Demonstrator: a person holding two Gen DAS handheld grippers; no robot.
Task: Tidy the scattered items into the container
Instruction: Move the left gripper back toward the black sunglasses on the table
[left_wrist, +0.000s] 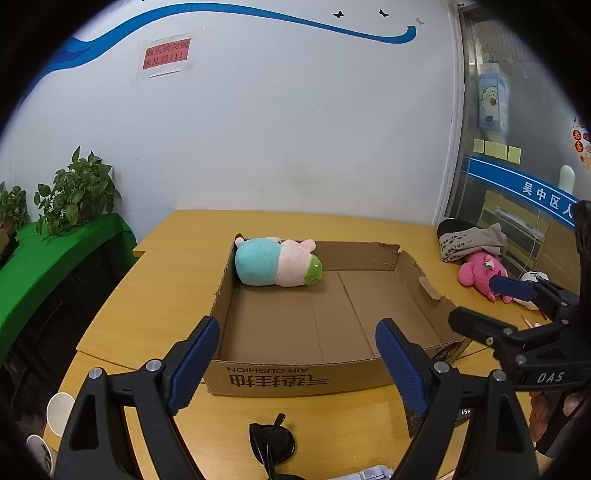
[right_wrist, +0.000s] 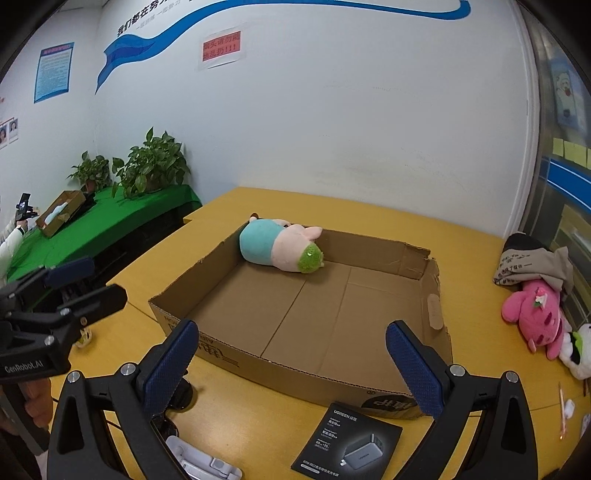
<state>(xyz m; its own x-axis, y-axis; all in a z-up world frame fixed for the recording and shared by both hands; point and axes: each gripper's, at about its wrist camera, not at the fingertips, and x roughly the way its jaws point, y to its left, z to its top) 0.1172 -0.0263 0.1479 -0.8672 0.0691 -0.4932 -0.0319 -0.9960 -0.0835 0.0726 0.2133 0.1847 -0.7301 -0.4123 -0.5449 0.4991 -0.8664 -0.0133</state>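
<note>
A shallow cardboard box (left_wrist: 280, 380) (right_wrist: 258, 363) lies on the yellow table. In its far left corner rests a blue, pink and green plush toy (left_wrist: 275, 264) (right_wrist: 280, 247). My left gripper (left_wrist: 299, 360) (right_wrist: 85, 286) hovers open over the box's near wall, with nothing between its fingers. My right gripper (right_wrist: 293, 369) (left_wrist: 495, 306) is open and empty too, above the box's near right corner. Black sunglasses (left_wrist: 273, 439) (right_wrist: 177, 397) lie in front of the box. A black charger box (right_wrist: 347, 439) sits beside them. A pink plush (left_wrist: 478, 273) (right_wrist: 535, 314) lies to the right.
A grey and black cloth (right_wrist: 532, 258) and a white plush (right_wrist: 580, 347) lie by the pink one. A white plastic piece (right_wrist: 199, 461) and a pencil (right_wrist: 561, 410) are near the front edge. Potted plants (right_wrist: 151, 166) stand on a green-covered bench at the left.
</note>
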